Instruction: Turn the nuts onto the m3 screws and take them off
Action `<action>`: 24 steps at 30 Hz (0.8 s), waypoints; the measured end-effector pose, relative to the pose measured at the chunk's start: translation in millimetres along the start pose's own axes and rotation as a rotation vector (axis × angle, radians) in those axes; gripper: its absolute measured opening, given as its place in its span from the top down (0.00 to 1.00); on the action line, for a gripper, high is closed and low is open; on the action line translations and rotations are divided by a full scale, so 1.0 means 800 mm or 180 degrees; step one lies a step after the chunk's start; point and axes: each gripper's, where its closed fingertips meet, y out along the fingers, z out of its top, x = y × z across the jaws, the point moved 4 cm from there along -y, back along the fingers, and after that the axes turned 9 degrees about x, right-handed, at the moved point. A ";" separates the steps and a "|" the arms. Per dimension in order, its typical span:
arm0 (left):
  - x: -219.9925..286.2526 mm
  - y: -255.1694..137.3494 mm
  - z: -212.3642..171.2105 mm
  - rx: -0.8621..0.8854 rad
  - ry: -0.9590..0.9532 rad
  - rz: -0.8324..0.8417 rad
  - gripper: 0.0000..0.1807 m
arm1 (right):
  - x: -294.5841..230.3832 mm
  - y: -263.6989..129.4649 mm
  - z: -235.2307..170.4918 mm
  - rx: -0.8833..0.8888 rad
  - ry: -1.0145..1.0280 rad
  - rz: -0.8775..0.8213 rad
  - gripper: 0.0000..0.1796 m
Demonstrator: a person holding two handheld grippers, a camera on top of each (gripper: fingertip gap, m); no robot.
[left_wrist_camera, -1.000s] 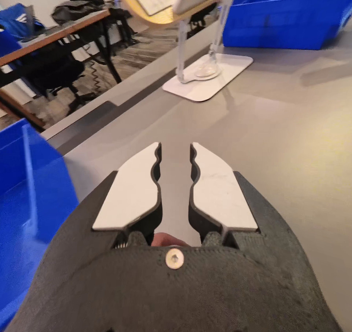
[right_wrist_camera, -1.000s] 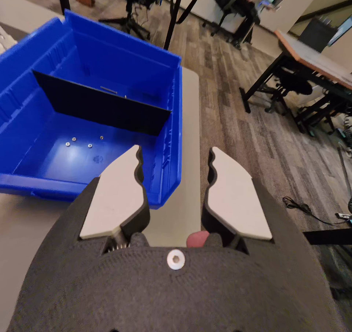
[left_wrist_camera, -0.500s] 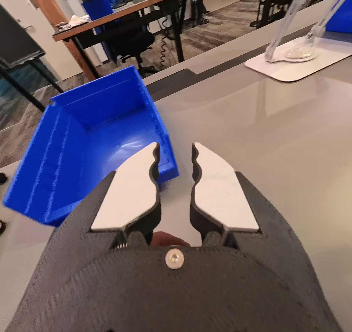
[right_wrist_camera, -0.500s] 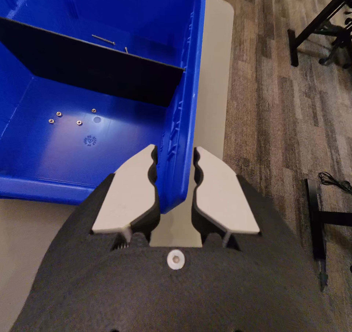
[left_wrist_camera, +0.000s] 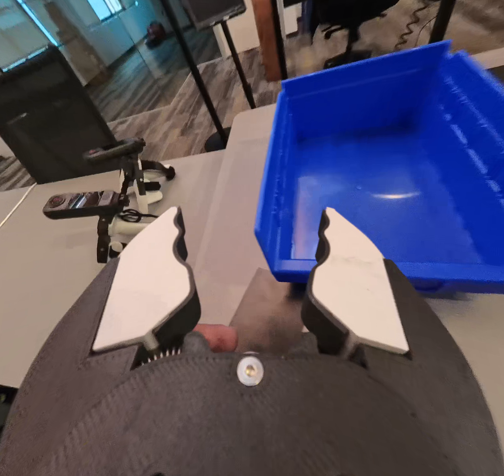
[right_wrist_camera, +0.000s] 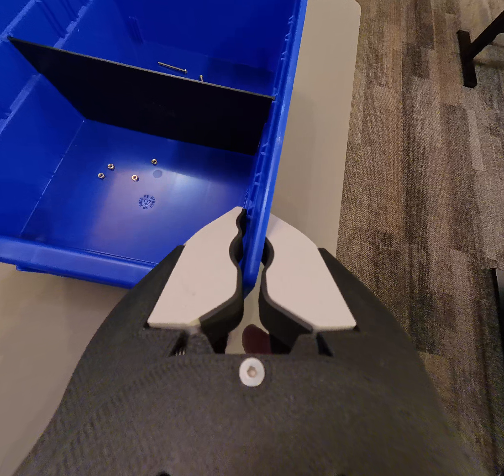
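Note:
A blue bin (right_wrist_camera: 289,53) with a black divider (right_wrist_camera: 152,108) fills the right wrist view. Several small nuts (right_wrist_camera: 134,177) lie on its near compartment floor. Two thin screws (right_wrist_camera: 172,67) lie behind the divider. My right gripper (right_wrist_camera: 255,217) is shut on the bin's right wall near its front corner. In the left wrist view my left gripper (left_wrist_camera: 251,212) is open and empty. It sits just in front of the near left corner of a second, empty blue bin (left_wrist_camera: 278,179).
Two small cameras on mini tripods (left_wrist_camera: 81,203) stand on the grey table to the left of the empty bin. In the right wrist view the table's right edge (right_wrist_camera: 341,108) runs close beside the bin, with carpeted floor beyond. Left tips to right tips: about 100 centimetres.
My right gripper moved forward and closed on the bin's right wall. My left gripper swung left past the lamp base to the empty bin and opened wider.

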 end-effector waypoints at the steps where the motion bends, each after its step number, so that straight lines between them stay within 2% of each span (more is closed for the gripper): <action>1: -0.008 0.009 -0.008 -0.0043 -0.0039 0.0008 0.49 | 0.000 0.000 0.000 0.0009 0.0015 0.0020 0.96; 4: -0.012 0.040 -0.044 -0.0373 -0.0334 -0.0321 0.51 | -0.002 -0.001 0.000 0.0029 0.0047 0.0061 0.96; 7: 0.000 0.061 -0.064 -0.0407 -0.0993 -0.0849 0.64 | -0.004 -0.002 -0.001 0.0053 0.0100 0.0105 0.97; 8: 0.004 0.065 -0.068 -0.0410 -0.1034 -0.0949 0.69 | -0.005 -0.003 -0.002 0.0057 0.0109 0.0105 0.97; 11: 0.021 0.073 -0.074 -0.0424 -0.1009 -0.1311 0.92 | -0.009 -0.005 -0.003 0.0045 0.0091 0.0095 0.97; 13: 0.023 0.077 -0.072 -0.0385 -0.0962 -0.1333 0.96 | -0.012 -0.007 -0.003 0.0046 0.0090 0.0089 0.97; 18: 0.024 0.082 -0.069 -0.0449 -0.0714 -0.1325 0.98 | -0.021 -0.012 -0.005 0.0057 0.0112 0.0104 0.97; 24: 0.029 0.080 -0.062 -0.0381 -0.0693 -0.1385 0.99 | -0.034 -0.022 -0.007 0.0059 0.0073 0.0155 0.97</action>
